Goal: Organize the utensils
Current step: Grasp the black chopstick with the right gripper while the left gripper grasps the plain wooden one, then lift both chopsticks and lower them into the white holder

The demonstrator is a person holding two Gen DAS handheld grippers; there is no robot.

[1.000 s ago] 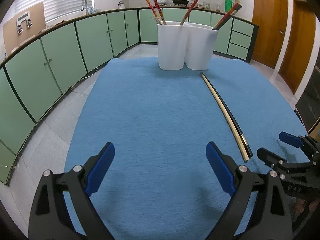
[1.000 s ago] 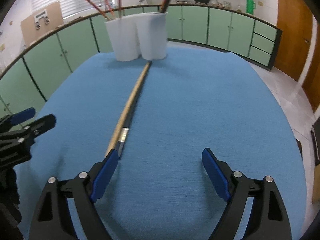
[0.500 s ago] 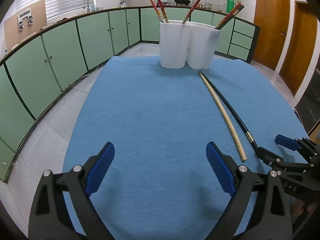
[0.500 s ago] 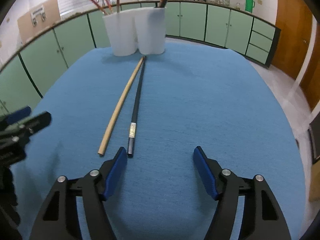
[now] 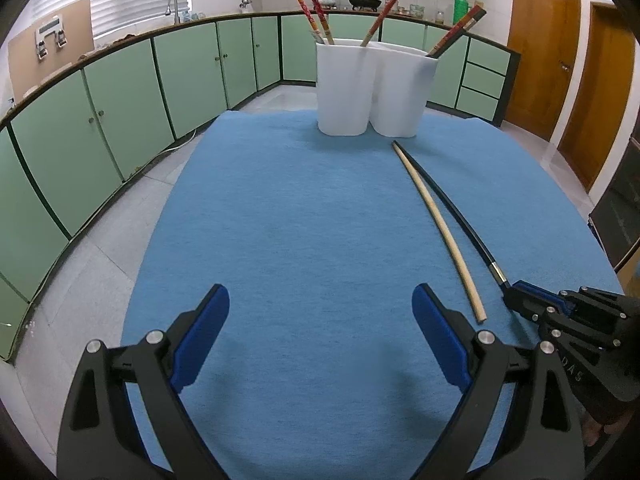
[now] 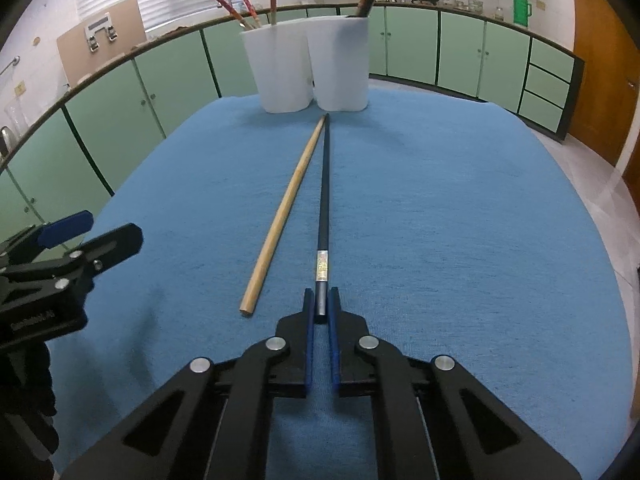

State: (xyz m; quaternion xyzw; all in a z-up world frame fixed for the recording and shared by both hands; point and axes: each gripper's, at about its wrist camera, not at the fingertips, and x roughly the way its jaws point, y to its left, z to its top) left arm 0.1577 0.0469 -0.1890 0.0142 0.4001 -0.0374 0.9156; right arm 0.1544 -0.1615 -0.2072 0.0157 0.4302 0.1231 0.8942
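Observation:
A black chopstick (image 6: 325, 184) and a pale wooden chopstick (image 6: 284, 212) lie side by side on the blue mat (image 6: 440, 220), tips toward two white holders (image 6: 308, 68). The holders contain several red chopsticks (image 5: 316, 8). My right gripper (image 6: 321, 304) is shut on the near end of the black chopstick, which still rests on the mat. In the left wrist view the black chopstick (image 5: 452, 208) and wooden chopstick (image 5: 436, 224) lie to the right, with the right gripper (image 5: 516, 294) at their near end. My left gripper (image 5: 320, 320) is open and empty over the mat.
The mat covers a round table (image 5: 168, 184) with its edges close on both sides. Green kitchen cabinets (image 5: 120, 112) line the walls beyond. The left gripper (image 6: 80, 236) shows at the left edge of the right wrist view.
My right gripper moved right onto the black chopstick's near end and shut on it. The black chopstick has parted slightly from the wooden one. The left gripper stayed open and almost still.

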